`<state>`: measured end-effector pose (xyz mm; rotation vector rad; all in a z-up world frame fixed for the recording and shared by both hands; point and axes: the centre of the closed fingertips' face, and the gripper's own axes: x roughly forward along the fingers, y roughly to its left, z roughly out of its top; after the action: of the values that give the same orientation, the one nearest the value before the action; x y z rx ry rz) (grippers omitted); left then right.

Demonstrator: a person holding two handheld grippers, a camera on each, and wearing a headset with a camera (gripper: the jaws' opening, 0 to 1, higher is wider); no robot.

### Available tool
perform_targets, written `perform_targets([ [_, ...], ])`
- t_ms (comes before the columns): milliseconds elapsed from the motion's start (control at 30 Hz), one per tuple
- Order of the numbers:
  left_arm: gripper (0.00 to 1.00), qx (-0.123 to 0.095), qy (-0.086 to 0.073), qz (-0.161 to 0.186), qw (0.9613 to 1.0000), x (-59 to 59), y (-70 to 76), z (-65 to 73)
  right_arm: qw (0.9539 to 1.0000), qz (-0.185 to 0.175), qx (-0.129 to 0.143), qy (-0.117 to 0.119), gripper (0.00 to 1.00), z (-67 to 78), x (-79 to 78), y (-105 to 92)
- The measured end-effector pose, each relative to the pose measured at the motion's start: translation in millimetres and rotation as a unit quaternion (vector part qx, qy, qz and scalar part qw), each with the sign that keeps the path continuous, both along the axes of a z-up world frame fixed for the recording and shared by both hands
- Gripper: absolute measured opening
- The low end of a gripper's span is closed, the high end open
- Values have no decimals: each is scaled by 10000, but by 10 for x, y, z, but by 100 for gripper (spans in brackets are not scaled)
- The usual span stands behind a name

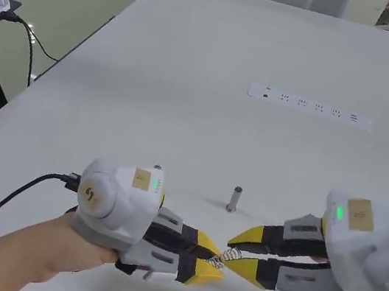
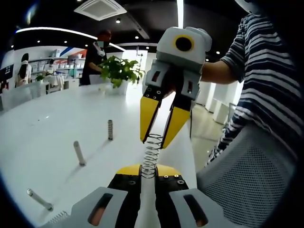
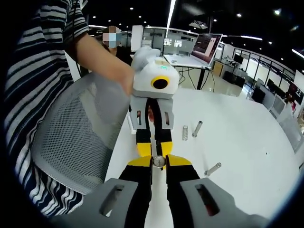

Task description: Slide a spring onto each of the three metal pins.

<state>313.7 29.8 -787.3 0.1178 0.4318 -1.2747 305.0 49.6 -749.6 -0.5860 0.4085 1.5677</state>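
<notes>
The spring (image 1: 230, 254) is bare coiled wire, bright shiny metal. The pins (image 2: 79, 153) are smooth grey metal with a dull sheen. The left claw (image 1: 210, 259) and right claw (image 1: 238, 252) have matt yellow plastic at the ends of black plastic jaws, with smooth, faintly glossy white plastic behind. The table (image 1: 191, 78) is smooth matt white. The chair back (image 3: 71, 137) is grey woven mesh, and the sleeve (image 2: 247, 52) is striped knit cloth.

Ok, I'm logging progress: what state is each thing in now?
spring: held between both grippers.
left gripper: shut on one end.
right gripper: shut on the other end.
nearest pin: bare.
middle pin: bare.
far ribbed post: upright; spring alone or sprung pin, cannot tell.
</notes>
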Motion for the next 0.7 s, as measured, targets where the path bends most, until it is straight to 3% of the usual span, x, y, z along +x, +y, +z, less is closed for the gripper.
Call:
perform_targets([
  [433, 3, 1, -12, 28, 10000, 5, -31, 0, 9995, 130, 165, -250, 7, 32, -36, 130],
  [700, 3, 37, 35, 140, 9999, 32, -1, -11, 9988, 215, 87, -424, 7, 23, -9, 124],
])
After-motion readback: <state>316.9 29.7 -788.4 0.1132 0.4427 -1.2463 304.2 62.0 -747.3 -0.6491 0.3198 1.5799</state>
